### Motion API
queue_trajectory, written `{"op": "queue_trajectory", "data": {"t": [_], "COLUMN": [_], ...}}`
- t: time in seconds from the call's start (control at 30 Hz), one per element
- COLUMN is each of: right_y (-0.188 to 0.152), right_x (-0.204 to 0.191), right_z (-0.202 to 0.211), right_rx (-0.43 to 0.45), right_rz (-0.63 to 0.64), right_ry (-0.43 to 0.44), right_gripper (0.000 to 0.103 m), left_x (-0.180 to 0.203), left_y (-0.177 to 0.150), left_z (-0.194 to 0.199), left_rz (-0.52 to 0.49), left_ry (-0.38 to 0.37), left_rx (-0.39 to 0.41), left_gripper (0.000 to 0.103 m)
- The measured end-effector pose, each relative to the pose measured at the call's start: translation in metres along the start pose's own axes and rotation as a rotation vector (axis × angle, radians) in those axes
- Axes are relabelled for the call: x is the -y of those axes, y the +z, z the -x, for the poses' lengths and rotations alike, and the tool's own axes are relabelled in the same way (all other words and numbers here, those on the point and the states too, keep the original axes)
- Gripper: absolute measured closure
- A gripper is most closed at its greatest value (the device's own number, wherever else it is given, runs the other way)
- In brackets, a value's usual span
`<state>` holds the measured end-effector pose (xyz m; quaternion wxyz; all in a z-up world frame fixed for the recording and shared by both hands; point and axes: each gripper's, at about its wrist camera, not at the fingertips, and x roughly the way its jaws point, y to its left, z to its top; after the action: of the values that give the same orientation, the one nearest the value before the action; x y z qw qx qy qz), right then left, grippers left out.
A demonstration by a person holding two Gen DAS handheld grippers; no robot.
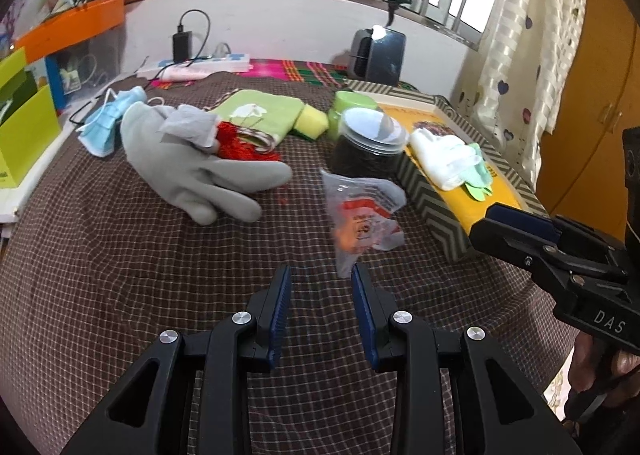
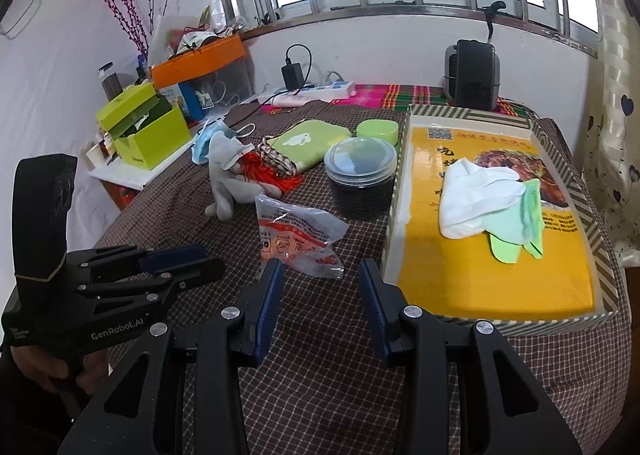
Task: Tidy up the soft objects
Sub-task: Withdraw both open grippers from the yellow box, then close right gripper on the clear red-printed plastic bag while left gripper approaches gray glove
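Observation:
A grey glove [image 1: 192, 167] [image 2: 224, 179] lies on the checked cloth at centre left, with a red tassel [image 1: 240, 141] and a blue face mask [image 1: 108, 119] by it. A green towel [image 1: 260, 113] [image 2: 308, 143] lies behind. A white glove [image 2: 476, 191] and a pale green sock [image 2: 516, 223] lie in the yellow-bottomed box lid [image 2: 480, 275] at right. A crumpled plastic bag [image 1: 360, 215] [image 2: 300, 235] lies just ahead of both grippers. My left gripper [image 1: 322, 279] is open and empty. My right gripper [image 2: 322, 275] is open and empty, beside the lid's near-left corner.
A dark lidded jar [image 2: 360, 179] and a green round tub [image 2: 378, 131] stand left of the lid. A yellow sponge [image 1: 312, 121] lies by the towel. A power strip [image 2: 316, 89], a small heater [image 2: 472, 71] and green boxes [image 2: 148, 127] line the back and left.

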<state>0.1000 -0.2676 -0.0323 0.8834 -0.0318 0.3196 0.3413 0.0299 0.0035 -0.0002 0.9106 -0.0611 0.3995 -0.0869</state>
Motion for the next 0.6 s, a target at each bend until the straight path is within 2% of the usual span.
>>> {"op": "queue_trajectory", "data": {"t": [0.07, 0.6], "right_y": [0.001, 0.007], "right_x": [-0.003, -0.019], "right_z": [-0.003, -0.039], "right_rx": [-0.001, -0.063], "right_rz": [0.006, 0.042], "right_ry": [-0.001, 0.008], "right_gripper": [0.063, 0.062], "left_x": [-0.005, -0.037], "left_y": [0.001, 0.005], "left_z": [0.0, -0.003], "left_rz": [0.011, 0.084], "left_ry": [0.006, 0.04], "left_rx": [0.004, 0.011], "left_gripper": [0.069, 0.063]}}
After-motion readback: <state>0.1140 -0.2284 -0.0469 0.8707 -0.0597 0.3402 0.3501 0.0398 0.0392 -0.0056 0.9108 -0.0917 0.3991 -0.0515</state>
